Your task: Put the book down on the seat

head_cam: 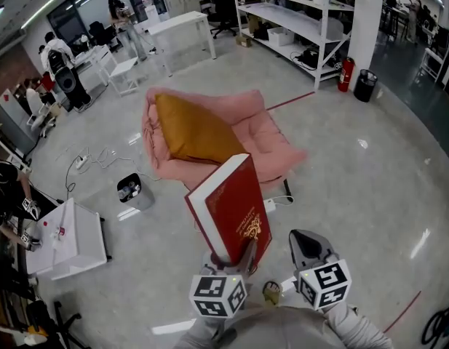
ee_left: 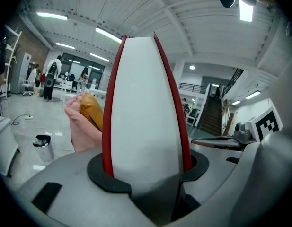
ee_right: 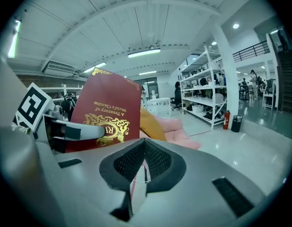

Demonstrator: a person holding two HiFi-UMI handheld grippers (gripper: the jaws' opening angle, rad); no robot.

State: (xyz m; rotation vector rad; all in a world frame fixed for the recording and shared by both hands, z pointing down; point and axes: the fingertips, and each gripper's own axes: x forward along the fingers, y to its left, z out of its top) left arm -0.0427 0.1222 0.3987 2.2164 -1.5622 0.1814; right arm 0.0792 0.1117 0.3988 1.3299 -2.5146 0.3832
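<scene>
A thick red book point(head_cam: 231, 206) with gold print stands nearly upright in the air, its white page edge point(ee_left: 143, 112) facing the left gripper view. My left gripper point(head_cam: 242, 257) is shut on the book's lower end, one jaw on each cover point(ee_left: 146, 171). Beyond it sits the pink seat point(head_cam: 271, 140) with an orange cushion point(head_cam: 195, 133) leaning on its back. My right gripper point(head_cam: 308, 244) hangs just right of the book, shut and empty point(ee_right: 142, 162). The right gripper view shows the book's cover point(ee_right: 110, 110), a left finger point(ee_right: 75, 131) across it, and the seat point(ee_right: 176, 131) behind.
A small bin point(head_cam: 131, 190) and a white box point(head_cam: 75, 242) stand on the floor left of the seat, with a power strip point(head_cam: 82, 162) and cables nearby. Metal shelving point(head_cam: 297, 20), a fire extinguisher point(head_cam: 346, 75) and a black bin point(head_cam: 365, 86) are far right. People stand at the back left.
</scene>
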